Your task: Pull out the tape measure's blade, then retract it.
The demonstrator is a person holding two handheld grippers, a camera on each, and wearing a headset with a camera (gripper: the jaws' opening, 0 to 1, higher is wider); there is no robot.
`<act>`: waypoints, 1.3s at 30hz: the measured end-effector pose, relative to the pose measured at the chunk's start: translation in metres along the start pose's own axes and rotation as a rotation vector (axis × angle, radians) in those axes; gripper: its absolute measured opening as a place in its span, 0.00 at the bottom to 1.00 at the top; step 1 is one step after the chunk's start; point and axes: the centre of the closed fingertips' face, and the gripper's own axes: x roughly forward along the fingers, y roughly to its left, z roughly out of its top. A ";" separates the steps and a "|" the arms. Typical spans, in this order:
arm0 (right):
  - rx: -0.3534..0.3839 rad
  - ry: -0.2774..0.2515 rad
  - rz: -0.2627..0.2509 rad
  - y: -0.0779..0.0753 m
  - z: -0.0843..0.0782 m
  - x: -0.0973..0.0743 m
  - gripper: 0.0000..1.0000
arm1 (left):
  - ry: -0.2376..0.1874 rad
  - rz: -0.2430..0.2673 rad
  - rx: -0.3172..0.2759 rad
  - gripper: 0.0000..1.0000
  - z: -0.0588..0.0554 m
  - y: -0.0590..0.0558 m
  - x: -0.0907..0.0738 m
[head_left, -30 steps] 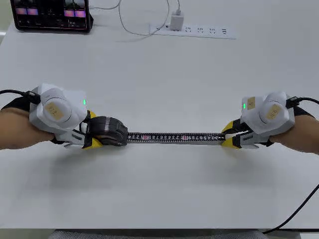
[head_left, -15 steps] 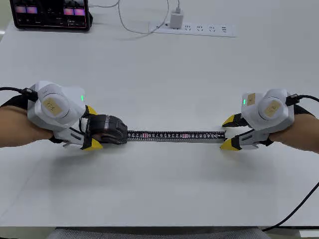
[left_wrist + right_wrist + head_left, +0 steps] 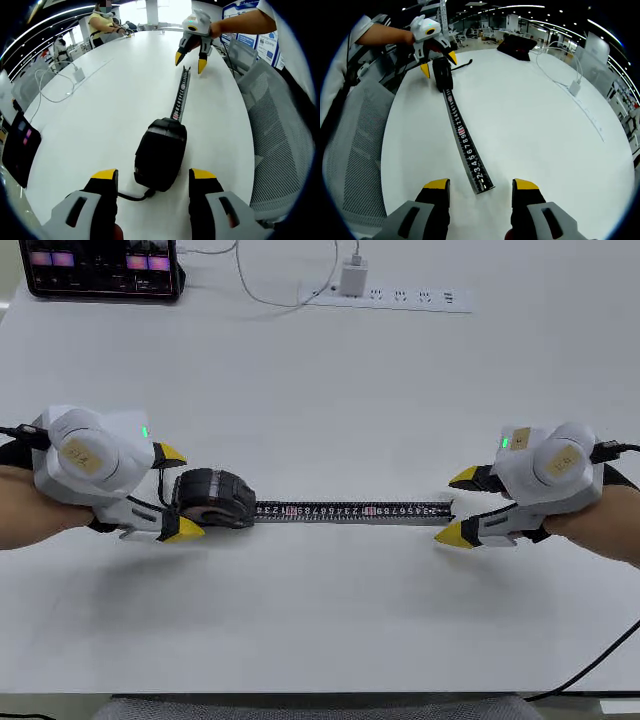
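Observation:
The black tape measure case point(image 3: 212, 500) lies on the white table point(image 3: 330, 400). Its blade point(image 3: 350, 511) is pulled out to the right and lies flat. My left gripper point(image 3: 178, 492) stands open, and the rear of the case sits loosely between its yellow tips. In the left gripper view the case point(image 3: 161, 152) is just ahead of the left gripper point(image 3: 153, 175), and the blade point(image 3: 181, 92) runs toward the right gripper point(image 3: 191, 55). My right gripper point(image 3: 456, 506) is open around the blade's free end without holding it. In the right gripper view the blade point(image 3: 462, 137) ends between the right gripper's point(image 3: 481, 185) tips.
A dark tablet point(image 3: 100, 268) stands at the table's far left. A white power strip point(image 3: 390, 298) with a charger point(image 3: 355, 282) and cable lies at the far middle. A mesh chair point(image 3: 280, 125) stands by the near table edge. A black cable point(image 3: 590, 665) trails off the near right.
The right gripper opened off the blade's end and drew back slightly. Then the left gripper opened off the case and moved a little left. The blade stays extended on the table.

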 end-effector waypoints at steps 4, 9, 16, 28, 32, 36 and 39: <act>0.012 -0.019 -0.025 0.002 0.004 -0.001 0.52 | -0.029 0.032 -0.038 0.61 0.002 0.000 -0.004; 0.045 -0.052 -0.049 0.003 0.009 -0.001 0.57 | -0.056 0.054 -0.089 0.65 0.004 -0.002 -0.009; 0.096 -0.091 -0.084 0.002 0.014 -0.007 0.67 | -0.090 0.088 -0.134 0.70 0.008 -0.005 -0.014; 0.129 -0.137 -0.112 0.011 0.018 -0.011 0.79 | -0.146 0.119 -0.229 0.80 0.006 -0.013 -0.022; 0.136 -0.163 -0.123 0.013 0.021 -0.012 0.81 | -0.165 0.135 -0.280 0.83 0.003 -0.012 -0.024; 0.154 -0.205 -0.152 0.011 0.027 -0.018 0.82 | -0.191 0.155 -0.301 0.84 0.003 -0.013 -0.028; 0.148 -0.218 -0.174 0.013 0.029 -0.023 0.80 | -0.208 0.174 -0.320 0.84 0.002 -0.014 -0.031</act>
